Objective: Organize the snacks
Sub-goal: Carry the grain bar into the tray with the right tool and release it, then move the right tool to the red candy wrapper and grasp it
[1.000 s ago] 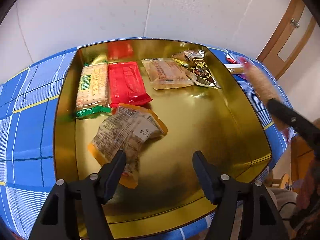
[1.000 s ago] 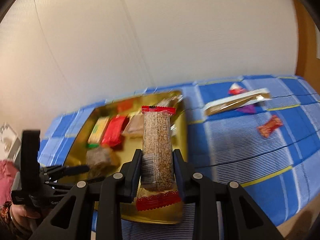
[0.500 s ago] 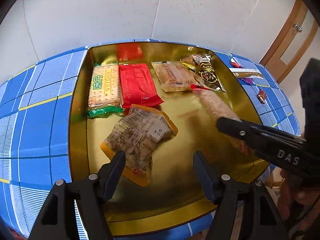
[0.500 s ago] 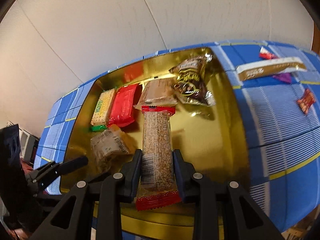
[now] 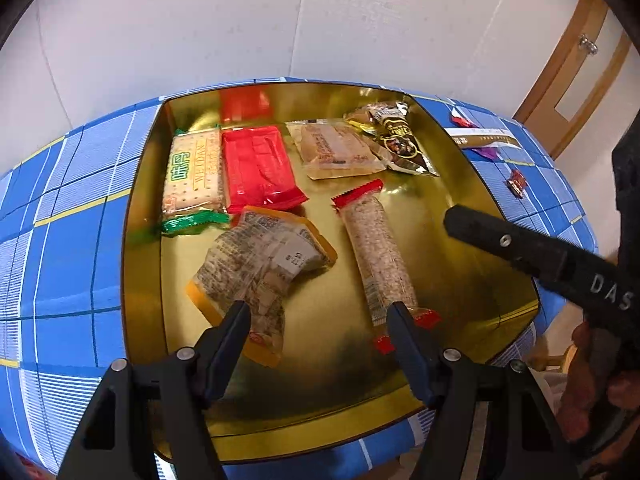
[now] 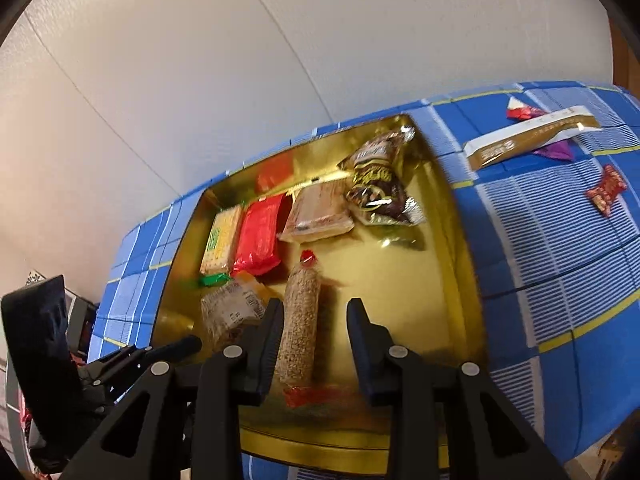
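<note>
A gold tray [image 5: 140, 240] sits on a blue checked tablecloth and holds several snacks. A long grain bar [image 5: 378, 256] with red ends lies flat on the tray floor, right of a crumpled orange-edged packet [image 5: 260, 268]. In the right wrist view the grain bar [image 6: 300, 328] lies below my right gripper [image 6: 315, 306], close to the left finger. It no longer fills the gap, and the jaws stand open. My left gripper [image 5: 316, 312] hangs open over the tray's near part, holding nothing. One right-gripper finger [image 5: 500, 240] reaches in from the right.
At the tray's back lie a cracker pack [image 5: 194, 172], a red pack [image 5: 256, 168], a beige pack [image 5: 336, 148] and a dark brown bag [image 5: 396, 136]. On the cloth to the right are a long gold-white packet [image 6: 528, 140] and a small red candy [image 6: 606, 194].
My right gripper came over the tray and down with the grain bar clamped, then let it go; the bar now lies on the tray floor. The left gripper stayed put.
</note>
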A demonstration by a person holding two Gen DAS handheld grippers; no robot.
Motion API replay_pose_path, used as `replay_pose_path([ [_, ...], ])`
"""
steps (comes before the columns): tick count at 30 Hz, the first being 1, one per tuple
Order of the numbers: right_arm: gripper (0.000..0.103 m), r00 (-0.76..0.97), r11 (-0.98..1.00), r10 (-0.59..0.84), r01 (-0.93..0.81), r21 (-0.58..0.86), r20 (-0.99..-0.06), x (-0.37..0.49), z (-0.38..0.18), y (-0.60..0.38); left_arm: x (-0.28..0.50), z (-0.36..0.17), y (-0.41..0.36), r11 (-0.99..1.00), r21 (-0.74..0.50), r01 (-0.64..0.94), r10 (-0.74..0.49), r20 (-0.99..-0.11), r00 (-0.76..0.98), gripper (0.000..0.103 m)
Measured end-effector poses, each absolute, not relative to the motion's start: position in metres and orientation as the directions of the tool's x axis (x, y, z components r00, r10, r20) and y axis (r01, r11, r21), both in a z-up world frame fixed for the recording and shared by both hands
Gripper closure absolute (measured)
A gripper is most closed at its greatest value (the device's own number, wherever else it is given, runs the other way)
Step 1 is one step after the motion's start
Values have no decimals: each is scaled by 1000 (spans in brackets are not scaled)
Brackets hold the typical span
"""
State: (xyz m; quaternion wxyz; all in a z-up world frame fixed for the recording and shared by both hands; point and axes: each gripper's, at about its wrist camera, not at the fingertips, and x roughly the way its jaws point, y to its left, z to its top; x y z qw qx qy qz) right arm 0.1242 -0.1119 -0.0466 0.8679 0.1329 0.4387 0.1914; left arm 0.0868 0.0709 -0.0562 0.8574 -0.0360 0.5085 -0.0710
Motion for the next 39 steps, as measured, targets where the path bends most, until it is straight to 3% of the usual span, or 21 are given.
replay_pose_path([
  [4,70,591,904,417,-192,382,-690,118,-39,-128,85,-54,65,988,-123,97,-155,-865,477,26],
  [14,70,716,950,243,-38,311,-654,102,-30,-199,82,-48,46,986,-105,127,-154,-859,488,26],
  [24,70,702,954,62,166,248,-710,98,-74,-278,81,-43,13,980,-97,172,-170,-859,483,26],
  [32,70,708,938,53,205,278,-704,110,-88,-318,86,-35,-30,964,-101,248,-214,-848,486,26],
  [39,62,707,930,56,221,295,-705,160,-74,-322,98,-32,-60,954,-94,283,-228,-843,487,26],
])
